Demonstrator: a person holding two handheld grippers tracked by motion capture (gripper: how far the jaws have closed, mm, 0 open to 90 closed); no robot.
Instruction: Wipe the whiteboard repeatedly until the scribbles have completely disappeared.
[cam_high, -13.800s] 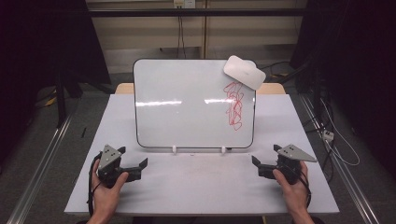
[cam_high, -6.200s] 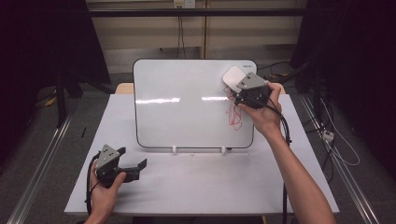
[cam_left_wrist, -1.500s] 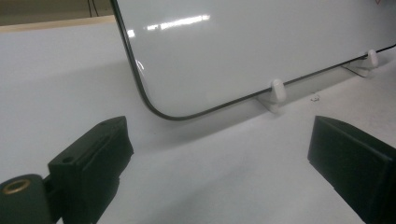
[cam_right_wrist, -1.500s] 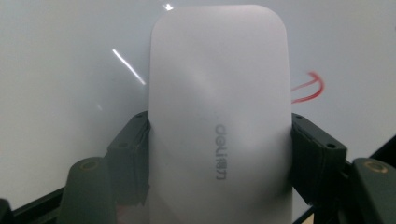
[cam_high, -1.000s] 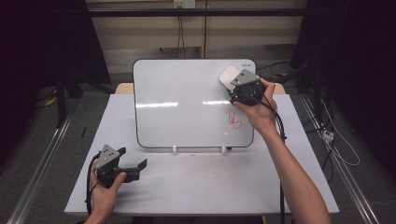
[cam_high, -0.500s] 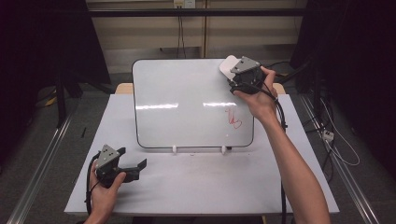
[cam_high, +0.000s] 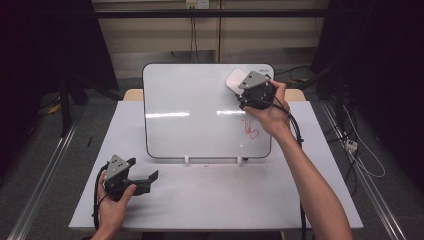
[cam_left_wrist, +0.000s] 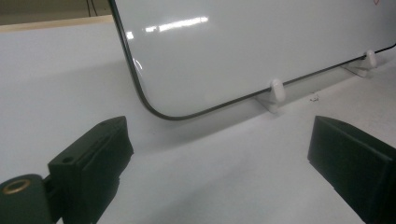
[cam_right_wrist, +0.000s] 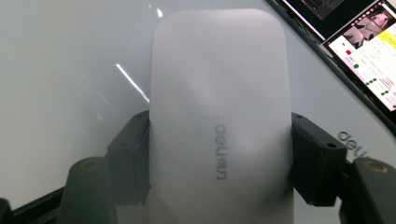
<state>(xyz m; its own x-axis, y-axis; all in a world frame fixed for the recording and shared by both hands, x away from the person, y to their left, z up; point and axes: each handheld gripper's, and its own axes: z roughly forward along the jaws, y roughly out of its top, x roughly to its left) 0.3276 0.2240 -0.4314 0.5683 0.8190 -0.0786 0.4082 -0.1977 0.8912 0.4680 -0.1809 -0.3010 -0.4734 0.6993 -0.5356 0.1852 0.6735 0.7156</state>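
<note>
Clamped across eraser (cam_right_wrist: 219, 126) for flat wiping on board (cam_high: 190, 100) (red scribble (cam_high: 250, 129) left); left gripper (cam_high: 131, 179) gaping idle on counter (cam_high: 225, 200).

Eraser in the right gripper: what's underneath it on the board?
The eraser, clamped in the right gripper, lies flat against the whiteboard near its top right corner. Around it the board is clean; red marks remain lower down. Whatever is directly under the eraser is covered.

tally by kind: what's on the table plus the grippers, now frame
Whiteboard: 1
Whiteboard eraser, white, clamped in the right gripper: 1
Grippers, counting the left gripper with jaws apart near the table's front edge: 2
Red marker scribble left on the board: 1 patch
Total: 5
</note>
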